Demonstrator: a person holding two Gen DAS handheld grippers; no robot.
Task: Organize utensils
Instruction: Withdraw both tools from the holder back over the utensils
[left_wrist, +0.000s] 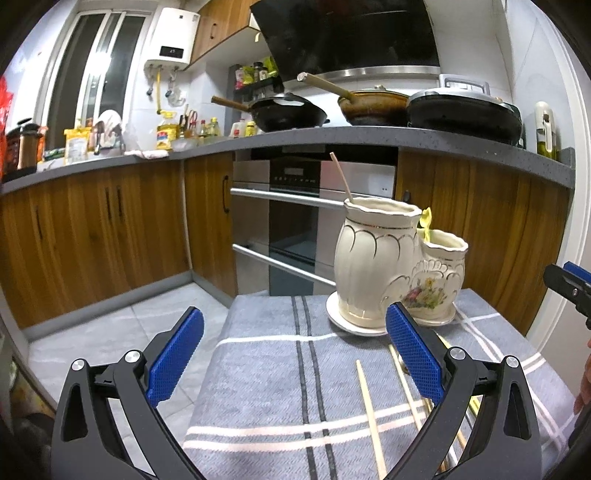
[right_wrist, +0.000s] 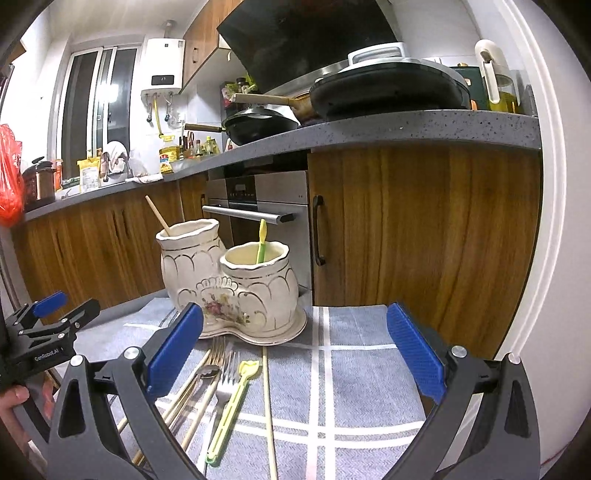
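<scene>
A cream double-pot ceramic holder (left_wrist: 388, 266) (right_wrist: 236, 284) stands on the grey striped cloth (left_wrist: 266, 387). Its tall pot holds one wooden chopstick (left_wrist: 340, 176) (right_wrist: 158, 216); its short pot holds a yellow-green utensil (right_wrist: 262, 242). Loose on the cloth lie several chopsticks (left_wrist: 370, 417) (right_wrist: 268, 410), a silver fork (right_wrist: 226, 380), a gold fork (right_wrist: 216, 349), a spoon (right_wrist: 207, 372) and a yellow-green plastic fork (right_wrist: 232, 402). My left gripper (left_wrist: 295, 350) is open and empty, near the holder. My right gripper (right_wrist: 295, 350) is open and empty above the utensils.
The cloth covers a small table (right_wrist: 369, 387) in front of wooden kitchen cabinets (right_wrist: 424, 240) and an oven (left_wrist: 295, 221). The counter (left_wrist: 332, 134) above carries pans. The floor (left_wrist: 110, 332) lies left of the table. The other gripper shows at each view's edge (left_wrist: 569, 288) (right_wrist: 48, 325).
</scene>
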